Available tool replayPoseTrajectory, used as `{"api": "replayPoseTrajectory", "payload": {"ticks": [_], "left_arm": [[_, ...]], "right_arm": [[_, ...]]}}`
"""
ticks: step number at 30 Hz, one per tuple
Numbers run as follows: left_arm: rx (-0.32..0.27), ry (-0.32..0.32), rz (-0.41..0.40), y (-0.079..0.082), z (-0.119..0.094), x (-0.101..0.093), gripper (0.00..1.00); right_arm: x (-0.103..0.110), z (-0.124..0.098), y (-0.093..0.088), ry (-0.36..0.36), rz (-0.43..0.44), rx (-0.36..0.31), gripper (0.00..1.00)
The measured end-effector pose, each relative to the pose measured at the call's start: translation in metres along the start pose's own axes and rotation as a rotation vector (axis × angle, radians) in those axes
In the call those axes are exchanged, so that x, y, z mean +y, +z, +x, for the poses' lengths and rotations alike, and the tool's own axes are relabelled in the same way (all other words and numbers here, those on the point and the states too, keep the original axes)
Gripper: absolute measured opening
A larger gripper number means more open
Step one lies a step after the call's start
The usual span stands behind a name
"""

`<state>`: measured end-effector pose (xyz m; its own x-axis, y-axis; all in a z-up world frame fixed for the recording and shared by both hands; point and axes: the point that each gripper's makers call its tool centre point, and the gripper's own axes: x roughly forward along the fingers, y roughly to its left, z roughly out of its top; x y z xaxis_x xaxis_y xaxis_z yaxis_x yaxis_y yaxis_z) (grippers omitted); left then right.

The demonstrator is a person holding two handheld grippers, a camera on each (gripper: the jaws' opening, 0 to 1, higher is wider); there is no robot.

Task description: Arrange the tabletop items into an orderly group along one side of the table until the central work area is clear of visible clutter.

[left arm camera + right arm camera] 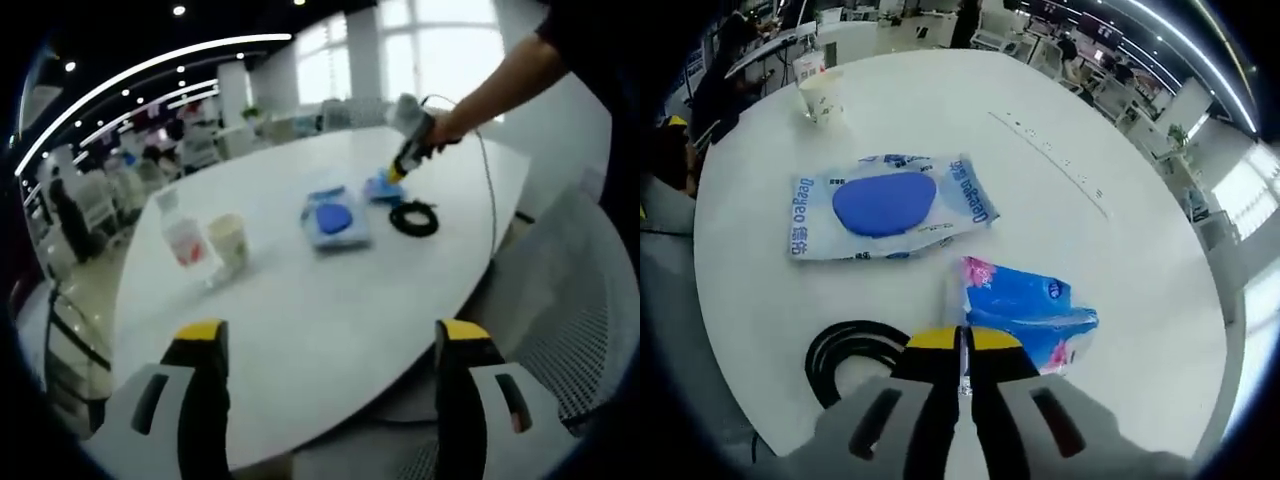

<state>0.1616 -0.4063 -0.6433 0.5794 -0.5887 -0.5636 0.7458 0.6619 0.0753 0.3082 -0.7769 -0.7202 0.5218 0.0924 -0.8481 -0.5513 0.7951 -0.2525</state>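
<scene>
My right gripper (962, 347) is shut on the near edge of a blue tissue pack (1025, 310) that lies on the white table (1090, 110). Beyond it a blue and white wet-wipes pack (890, 205) lies flat. A coiled black cable (845, 355) sits beside the jaws. At the far end stand a paper cup (823, 95) and a small bottle (810, 62). My left gripper (330, 335) hangs open over the near table edge, holding nothing. From there I see the bottle (183, 238), cup (228, 240), wipes pack (335, 217), tissue pack (380, 188), cable (413, 217) and the right gripper (394, 176).
A grey mesh chair (570, 330) stands off the table's right edge. A person's arm (500, 80) reaches in with the right gripper. Bare tabletop (320, 300) lies between the left gripper and the items. Office desks and chairs (110, 190) fill the background.
</scene>
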Motion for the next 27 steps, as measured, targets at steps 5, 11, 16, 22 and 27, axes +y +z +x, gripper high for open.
{"api": "replayPoseTrajectory", "payload": {"ticks": [5,11,16,22,27], "left_arm": [[-0.001,-0.002,0.001,0.001,-0.001,-0.002,0.82],[-0.004,-0.016,-0.017,0.001,-0.001,-0.004,0.84],[0.014,-0.029,-0.022,-0.001,0.0,-0.006,0.86],[0.039,-0.042,-0.025,-0.005,0.001,-0.008,0.86],[0.057,-0.063,-0.012,-0.007,0.001,-0.012,0.87]], "right_arm": [[0.003,-0.003,-0.011,0.0,0.019,0.016,0.02],[0.005,-0.005,-0.016,0.002,0.04,0.027,0.06],[0.0,-0.01,-0.017,-0.011,0.043,0.021,0.09],[-0.004,-0.012,-0.019,-0.02,0.053,0.022,0.12],[0.001,-0.012,-0.021,-0.012,0.069,0.014,0.17]]}}
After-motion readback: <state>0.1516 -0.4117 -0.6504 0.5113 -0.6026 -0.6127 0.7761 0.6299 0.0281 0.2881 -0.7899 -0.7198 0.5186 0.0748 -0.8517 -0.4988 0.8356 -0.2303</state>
